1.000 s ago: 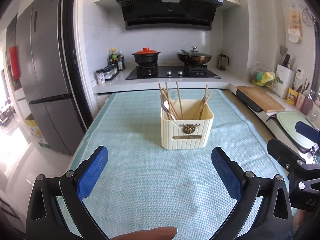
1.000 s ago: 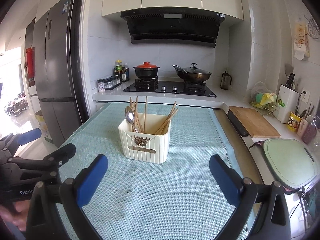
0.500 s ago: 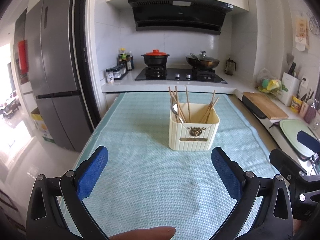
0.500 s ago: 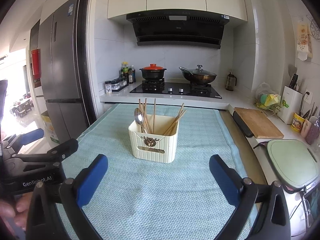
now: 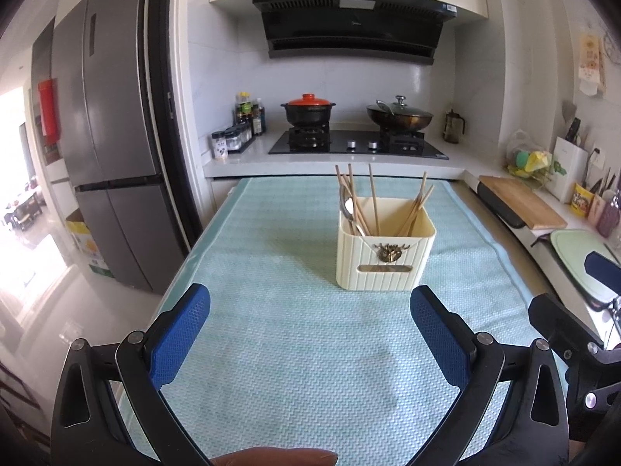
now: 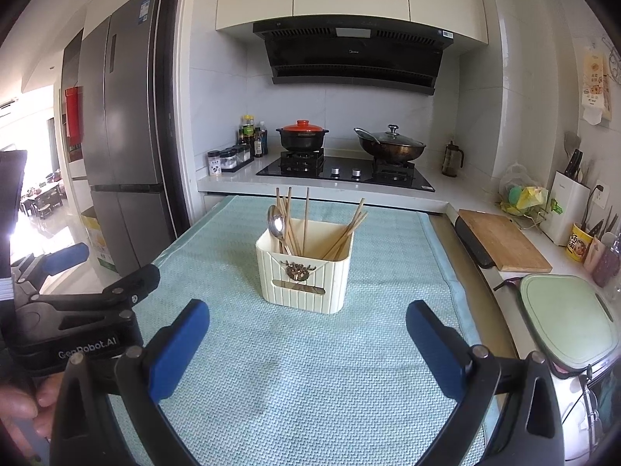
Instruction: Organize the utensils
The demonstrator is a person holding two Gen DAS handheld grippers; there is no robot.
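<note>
Left wrist view shows, nearest the lens, the left tool (image 5: 310,336) with its blue pads spread wide and nothing between them; the right wrist view shows the right tool (image 6: 306,339) equally released and empty. Both hover low over the tabletop (image 5: 295,357), which is covered by a pale green cloth, probably to cushion and steady whatever is set down. Further out stands one cream utensil holder (image 5: 384,254), upright near the middle of the cloth, well apart from either tool. It holds one metal spoon (image 6: 276,225), bowl up at its left side, plus wooden chopsticks (image 5: 374,204), roughly eight, leaning in two loose bunches; the exact count is hard to read. No loose utensils lie on the cloth, so the sorting looks finished or not yet begun.
</note>
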